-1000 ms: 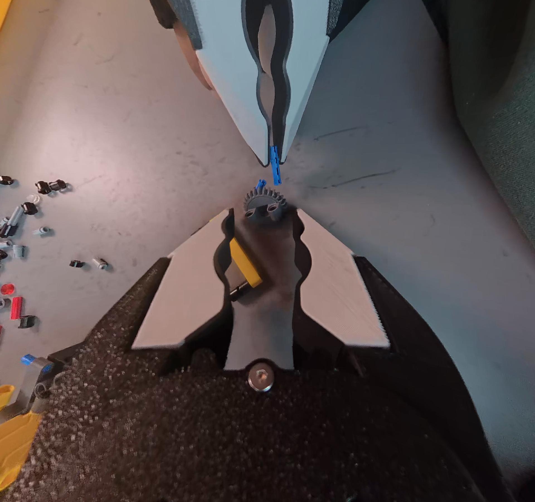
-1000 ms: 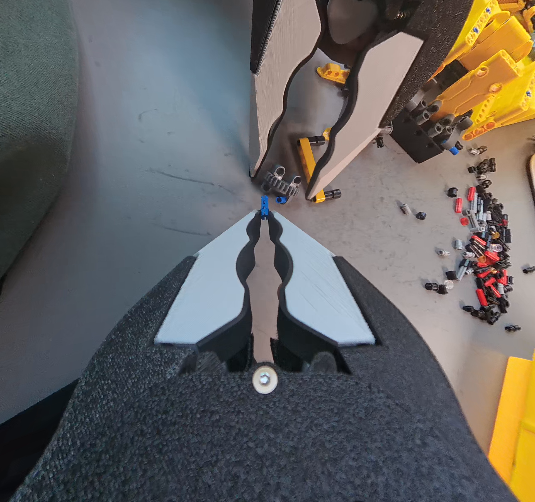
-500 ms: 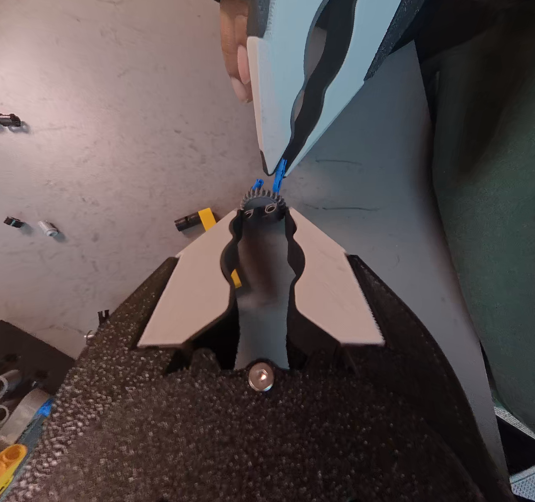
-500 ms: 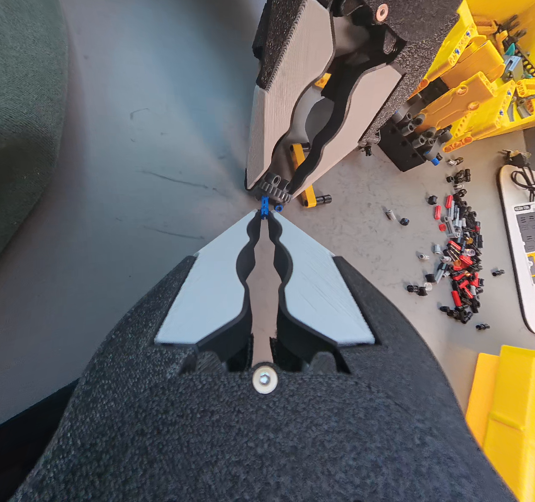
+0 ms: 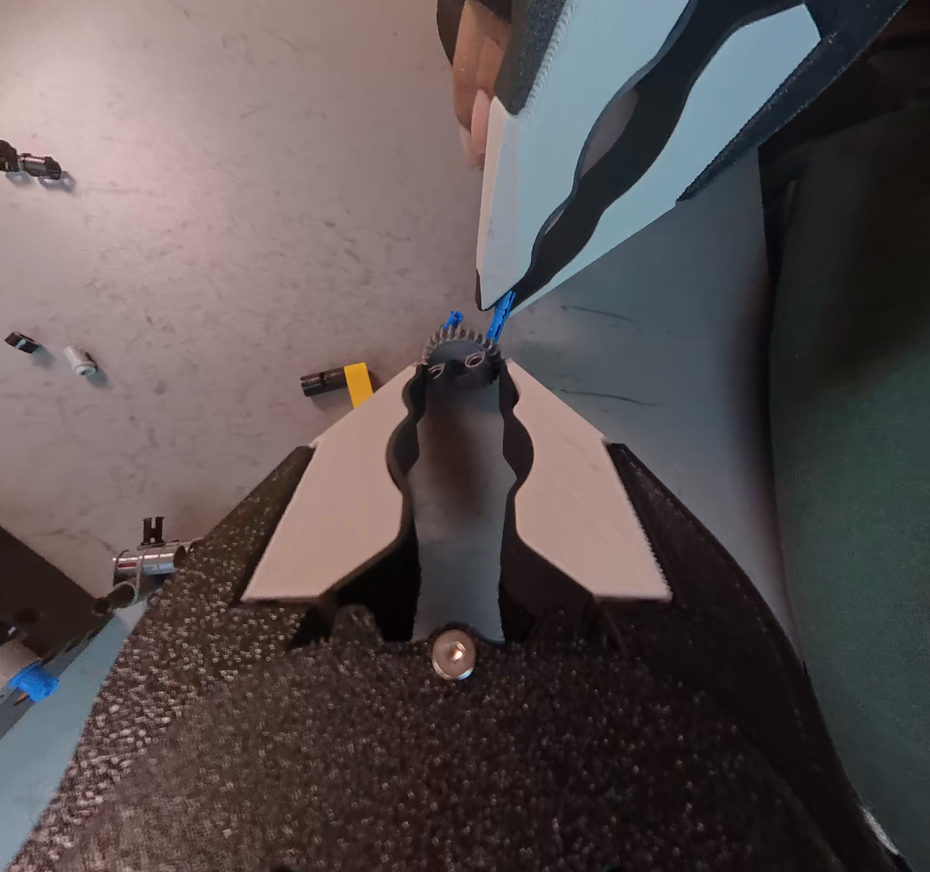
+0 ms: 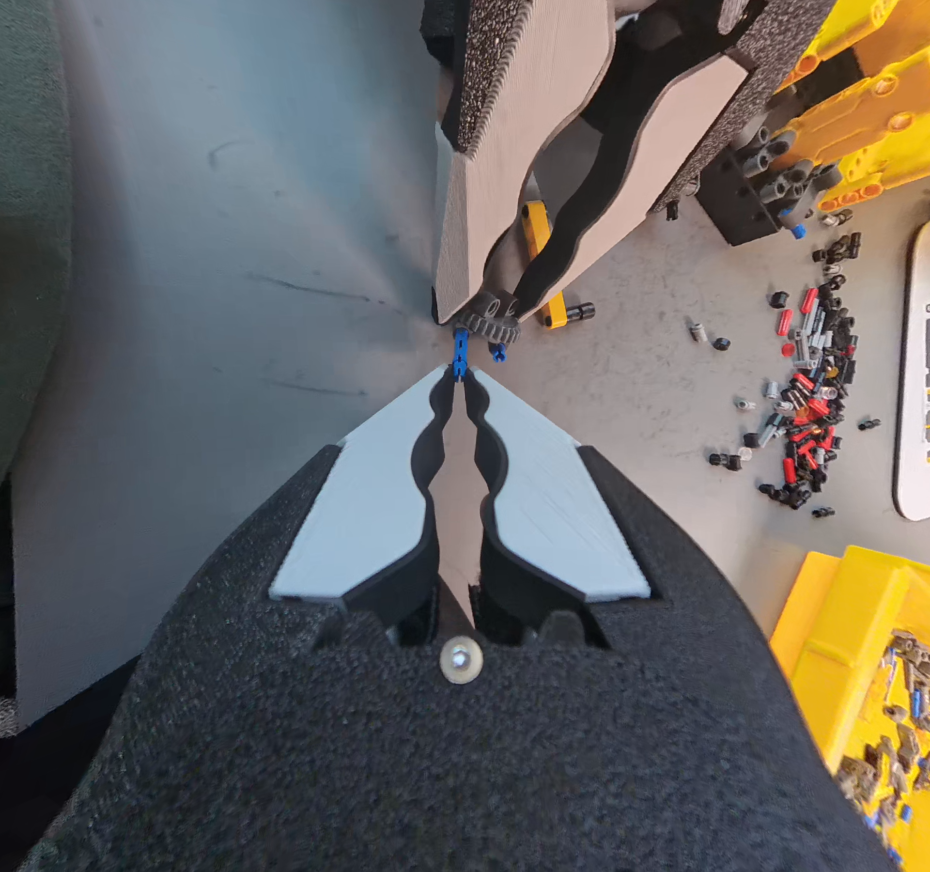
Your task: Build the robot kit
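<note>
Your table (image 6: 211, 93) is a pale grey surface, and the largest thing on it is the yellow and black brick-built model (image 6: 825, 108) at the far right of the right wrist view, with a yellow parts bin (image 6: 855, 656) nearer you and a loose heap of small red, black and grey connectors (image 6: 805, 405) between them. A yellow beam with a black pin (image 6: 551, 289) lies flat just behind your left tool. Your left hand-held gripper (image 5: 460, 362) is clamped on the dark grey toothed gear (image 5: 460, 352), which sits pinched at the very fingertips, off the table as far as I can judge. One short blue pin (image 5: 454, 317) already stands in the gear on its far side. Your right hand-held gripper (image 6: 458, 372) is closed tight on a second blue pin (image 6: 459, 349), held by its rear end so most of its length projects forward. That pin's free tip meets the gear's toothed edge, but I cannot tell whether it has entered a hole or only rests against the teeth. So, judging from this: one pin looks seated, the second is lined up at the gear and not visibly pushed home.
</note>
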A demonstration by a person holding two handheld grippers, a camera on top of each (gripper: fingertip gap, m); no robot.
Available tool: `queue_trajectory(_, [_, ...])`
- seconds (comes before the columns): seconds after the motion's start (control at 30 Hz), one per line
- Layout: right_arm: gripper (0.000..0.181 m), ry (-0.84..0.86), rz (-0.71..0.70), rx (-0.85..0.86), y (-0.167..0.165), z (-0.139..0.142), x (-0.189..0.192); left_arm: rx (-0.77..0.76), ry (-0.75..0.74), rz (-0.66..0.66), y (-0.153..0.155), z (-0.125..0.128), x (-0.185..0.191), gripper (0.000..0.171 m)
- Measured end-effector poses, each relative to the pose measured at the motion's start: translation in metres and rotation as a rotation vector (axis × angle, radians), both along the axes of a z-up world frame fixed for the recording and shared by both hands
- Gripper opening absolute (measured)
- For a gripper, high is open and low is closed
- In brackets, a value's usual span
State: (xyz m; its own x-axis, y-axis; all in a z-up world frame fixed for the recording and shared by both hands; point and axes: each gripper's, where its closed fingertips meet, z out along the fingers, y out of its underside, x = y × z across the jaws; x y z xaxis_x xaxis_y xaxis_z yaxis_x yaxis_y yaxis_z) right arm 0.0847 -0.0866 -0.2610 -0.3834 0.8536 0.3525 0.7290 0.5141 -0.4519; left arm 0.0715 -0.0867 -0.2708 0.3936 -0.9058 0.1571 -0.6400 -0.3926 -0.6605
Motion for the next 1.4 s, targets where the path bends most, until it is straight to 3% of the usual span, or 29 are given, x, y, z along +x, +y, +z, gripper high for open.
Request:
queue_trajectory(0.33, [0.002, -0.027, -0.206, -0.176, 0.0, 0.001, 0.003, 0.022, 0.039, 0.115, 0.003, 0.0, 0.004, 0.028])
queue_trajectory(0.6, [0.002, -0.046, -0.275, -0.178, -0.002, 0.001, 0.0, 0.067, 0.051, 0.144, 0.002, -0.002, 0.002, 0.028])
queue_trajectory(1.4, [0.0, 0.023, -0.231, -0.197, -0.006, -0.012, 0.005, 0.143, 0.02, 0.11, -0.005, -0.002, -0.005, 0.029])
